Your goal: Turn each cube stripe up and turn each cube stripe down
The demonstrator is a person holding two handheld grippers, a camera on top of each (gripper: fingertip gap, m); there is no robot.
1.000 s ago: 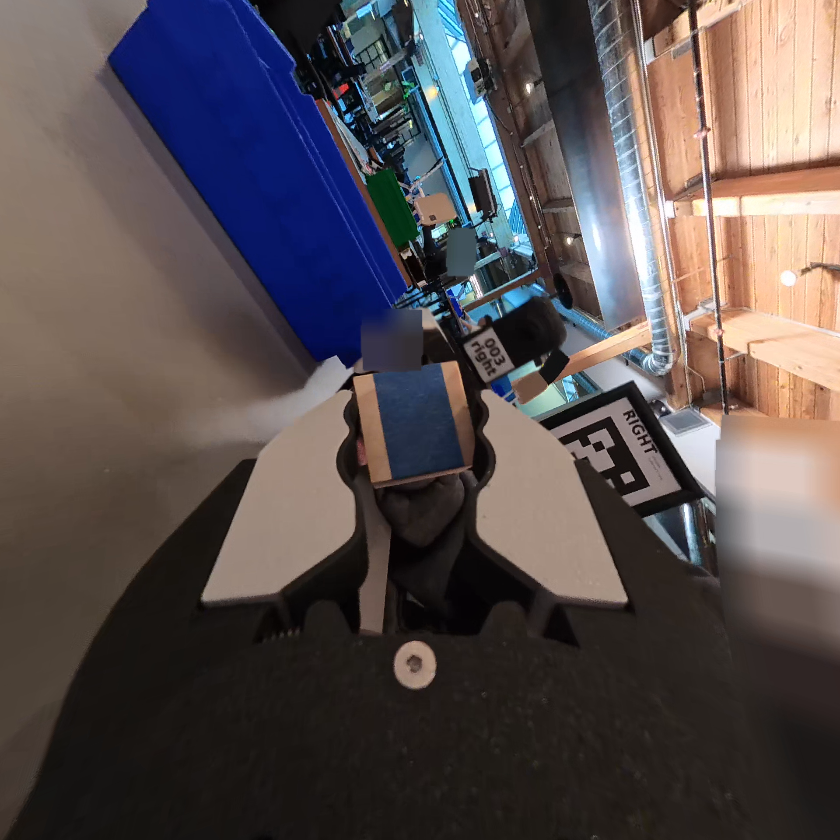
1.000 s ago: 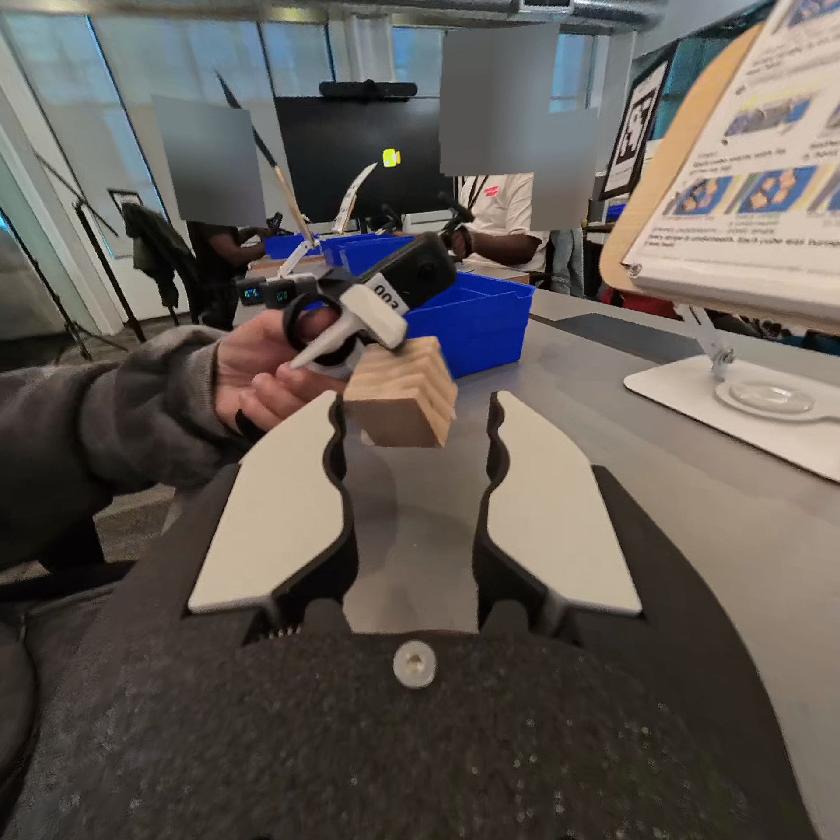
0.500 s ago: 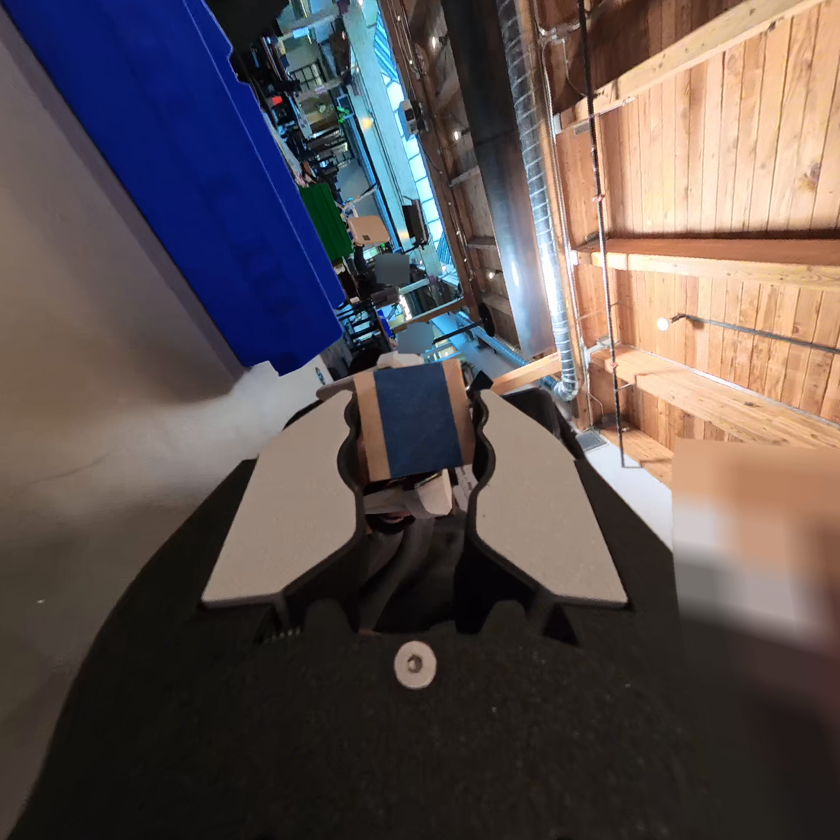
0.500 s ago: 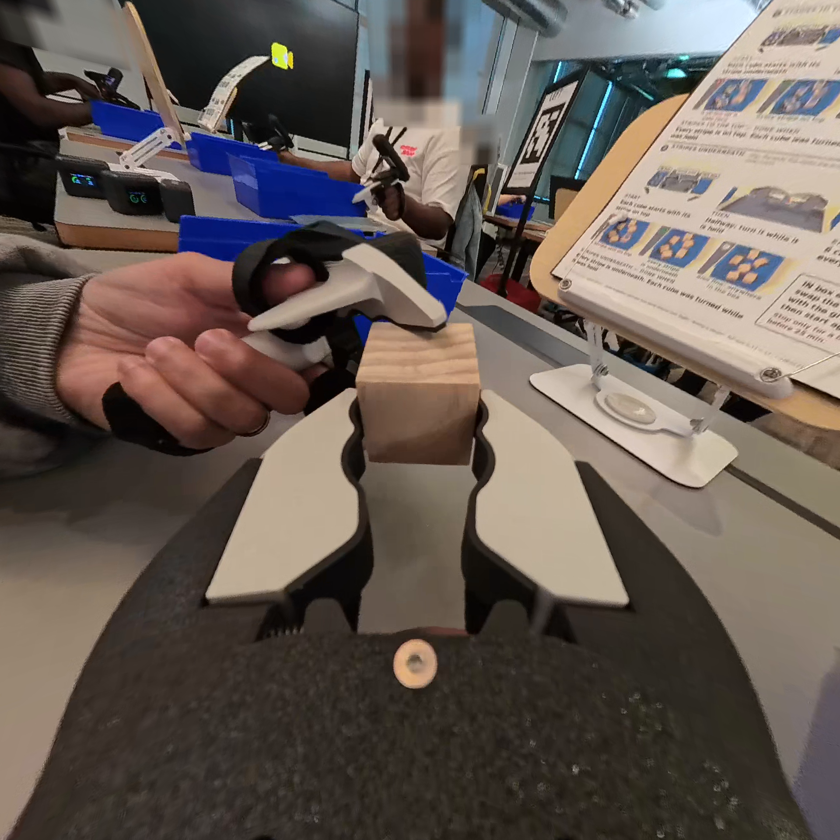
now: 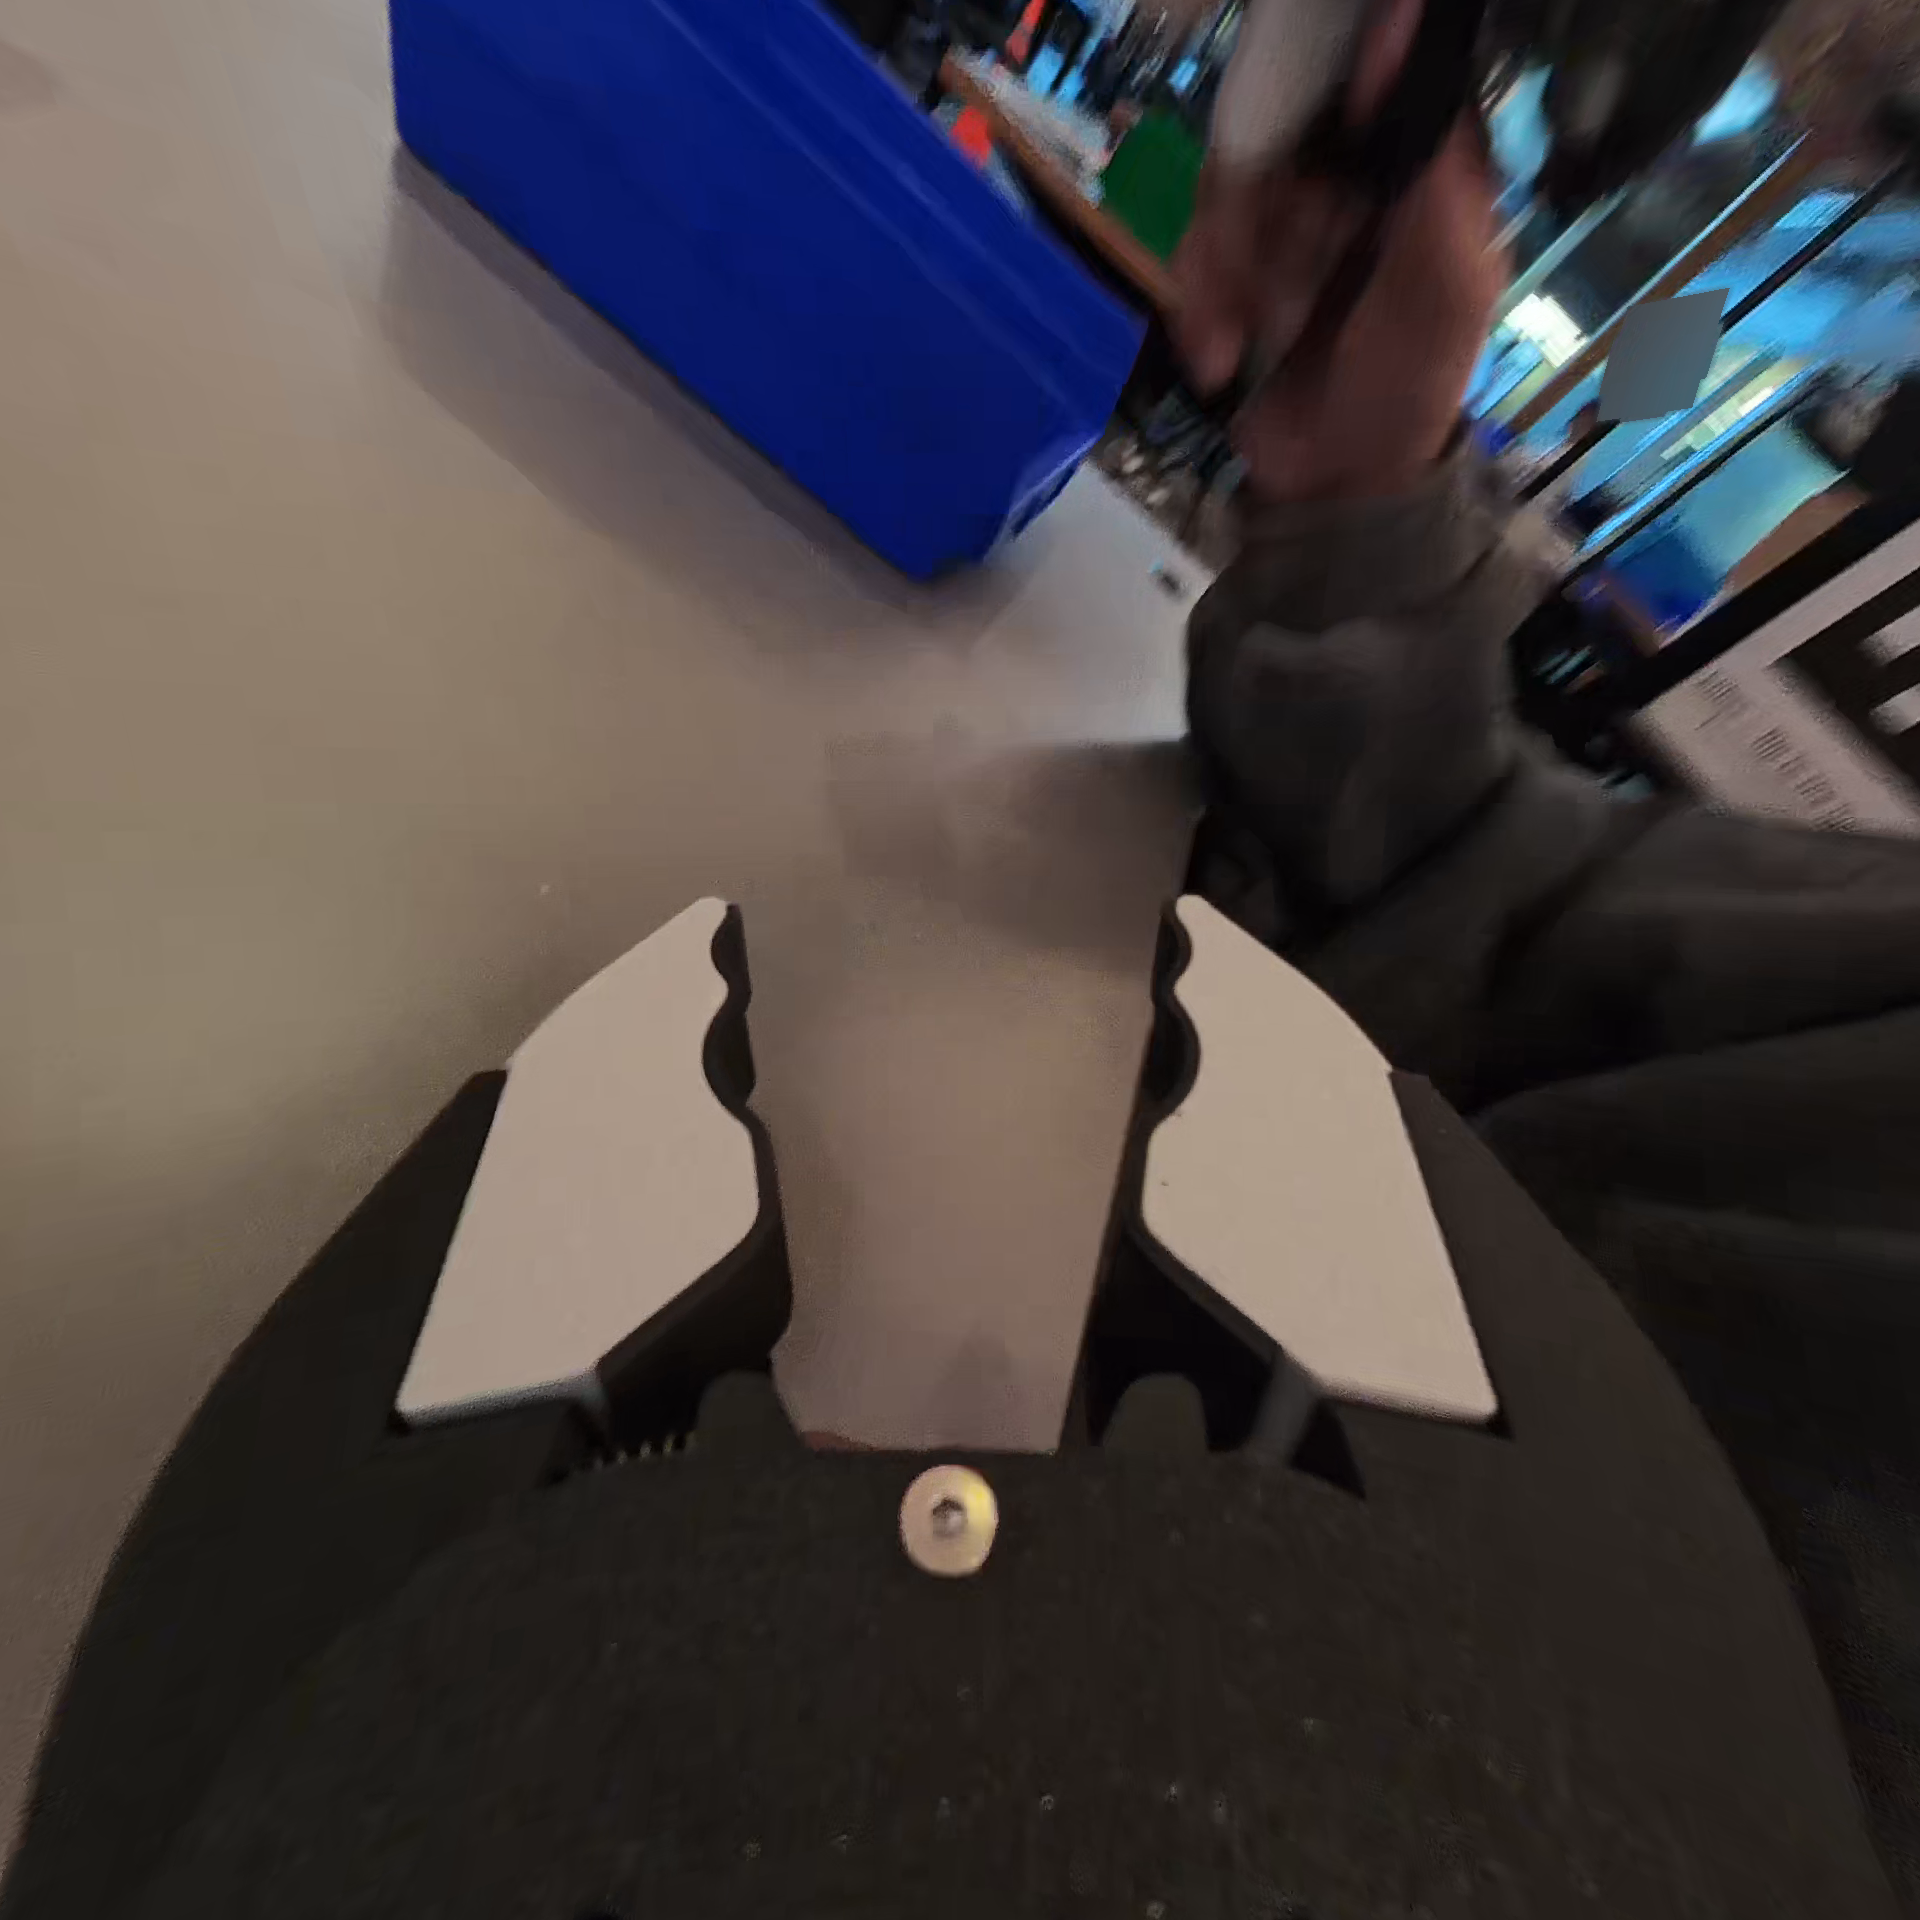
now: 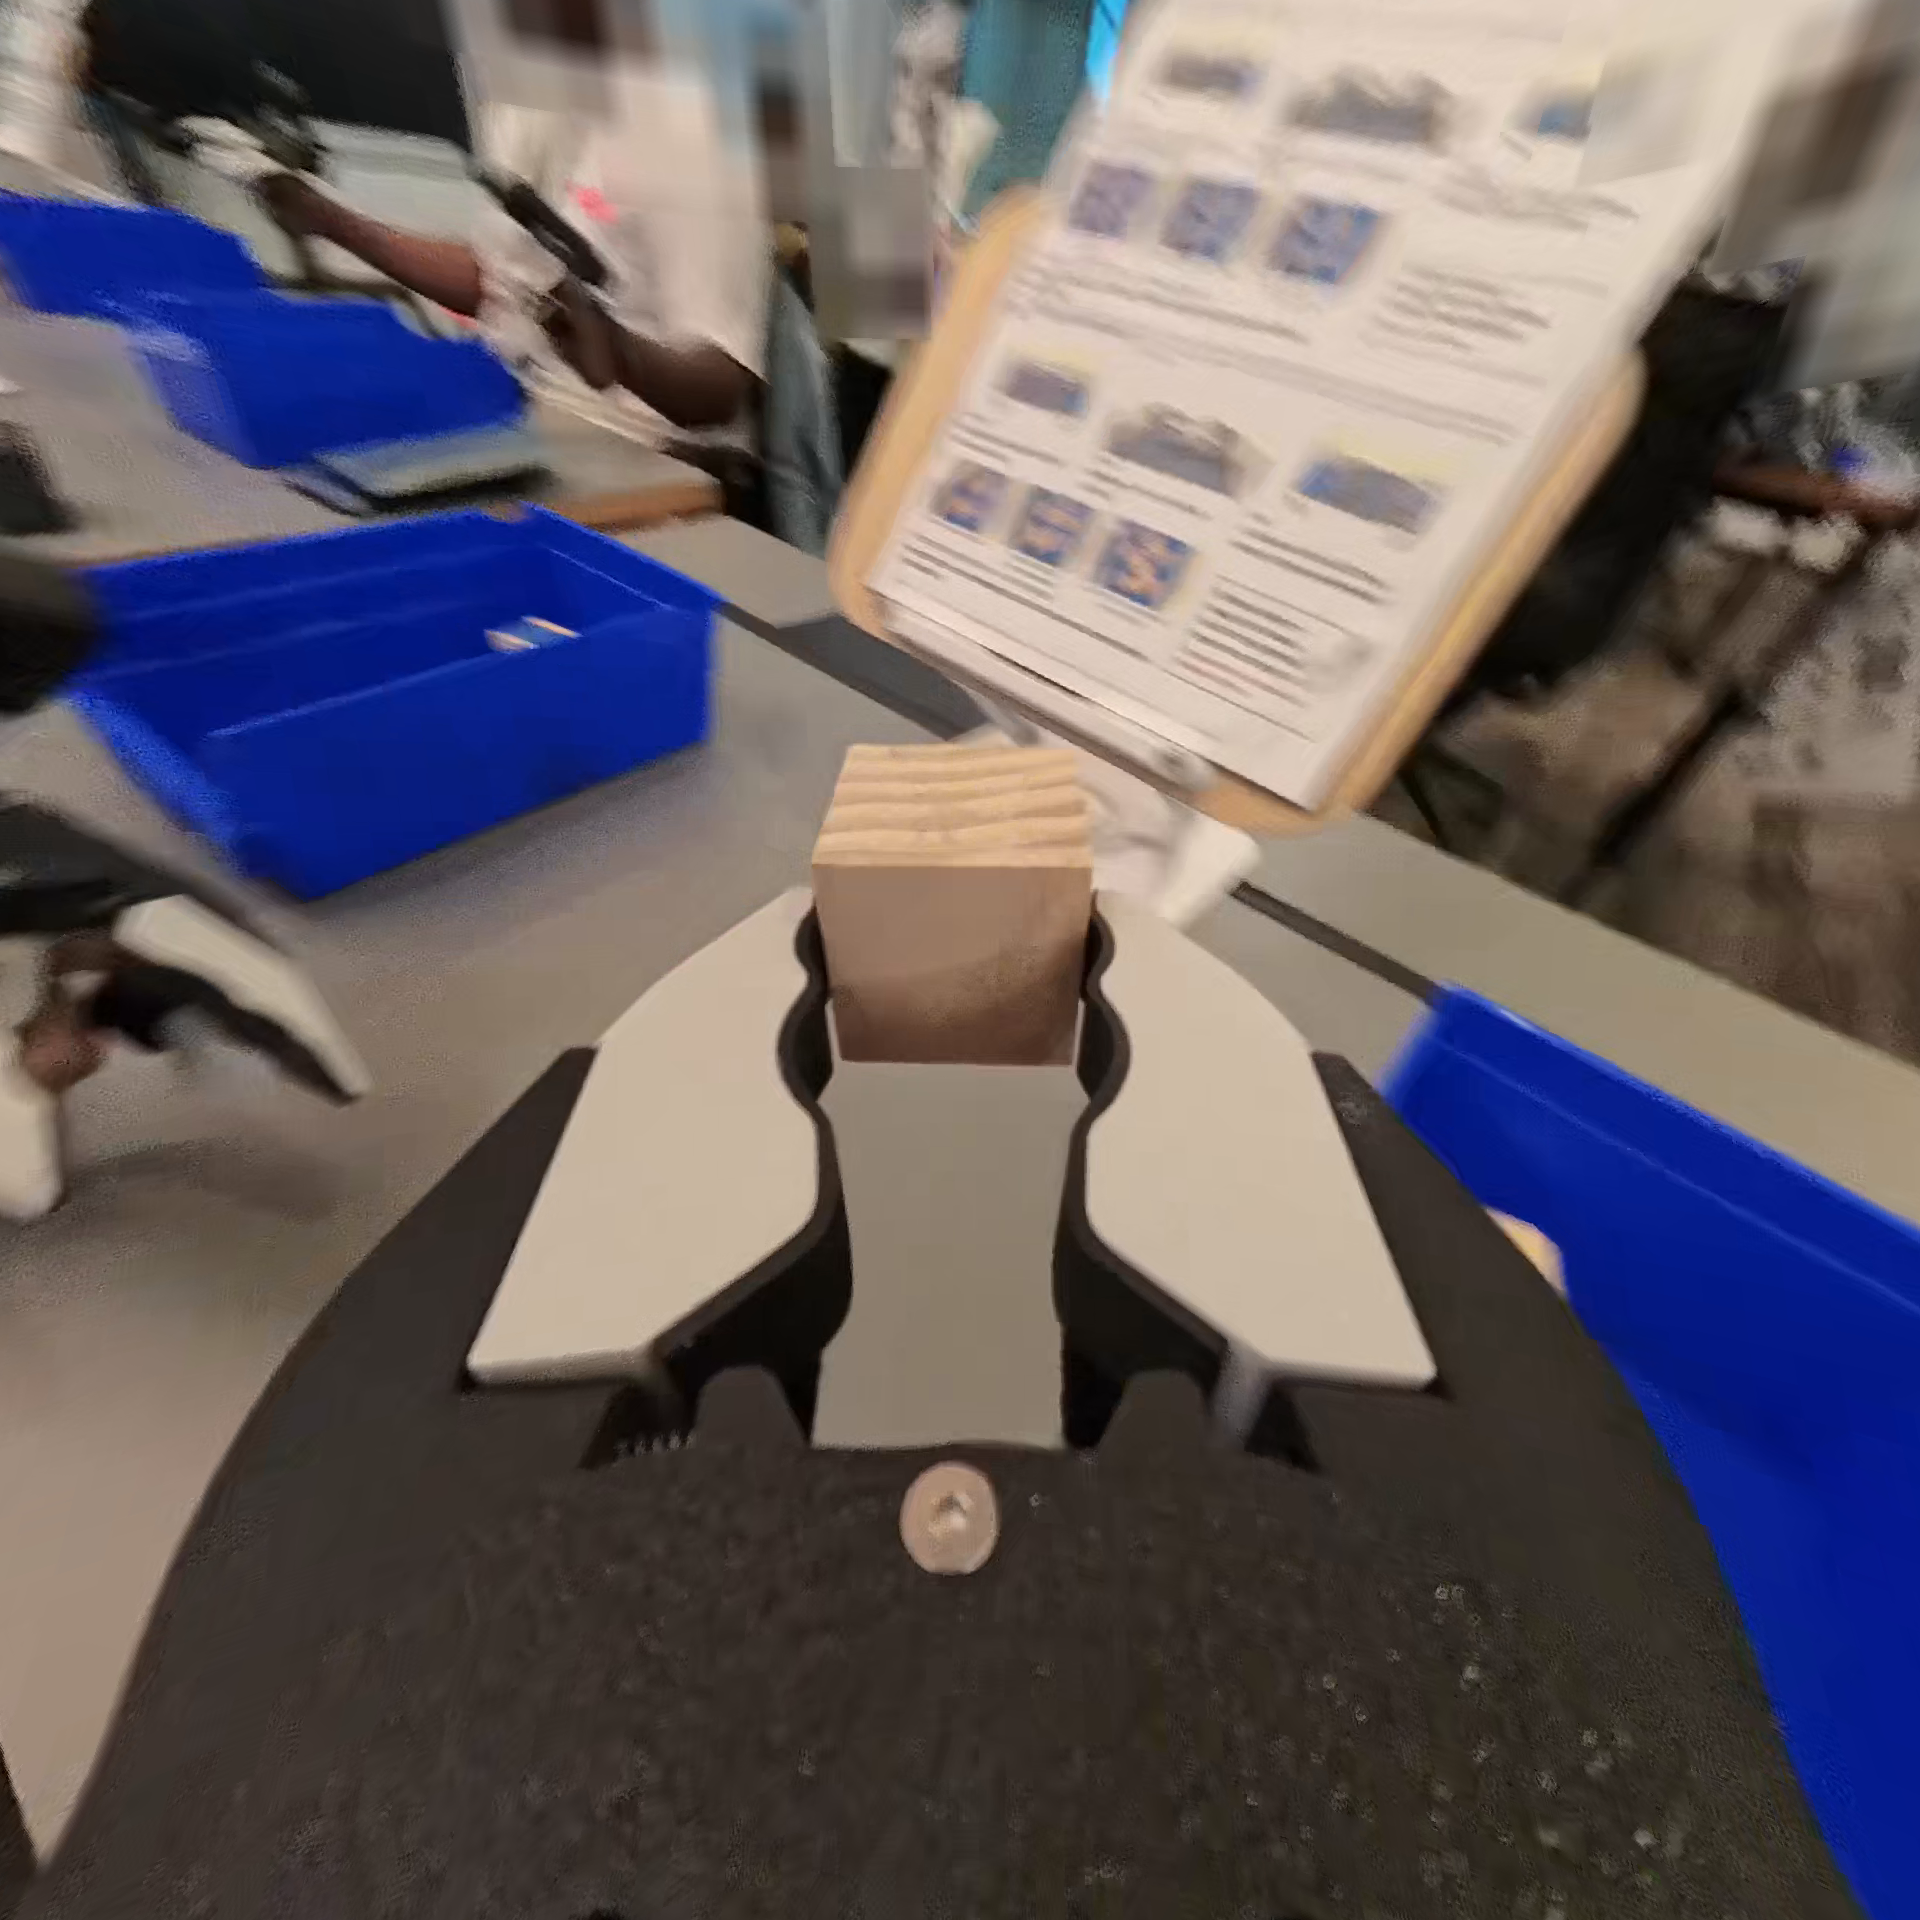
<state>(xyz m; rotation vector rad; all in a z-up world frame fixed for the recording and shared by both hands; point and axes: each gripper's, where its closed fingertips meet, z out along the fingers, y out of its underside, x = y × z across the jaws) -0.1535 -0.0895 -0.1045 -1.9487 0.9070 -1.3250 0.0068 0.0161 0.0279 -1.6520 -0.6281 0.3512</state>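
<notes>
In the left wrist view, the left gripper (image 5: 951, 935) has its jaws wide apart with nothing between them, above the grey table (image 5: 260, 675); a blue bin (image 5: 769, 260) stands farther off. In the right wrist view, the right gripper (image 6: 951, 935) clamps the wooden cube (image 6: 954, 935) at its fingertips, in the air above the table; no stripe shows on the visible faces. A blue bin (image 6: 395, 675) stands to the left, an instruction board (image 6: 1247, 416) behind.
</notes>
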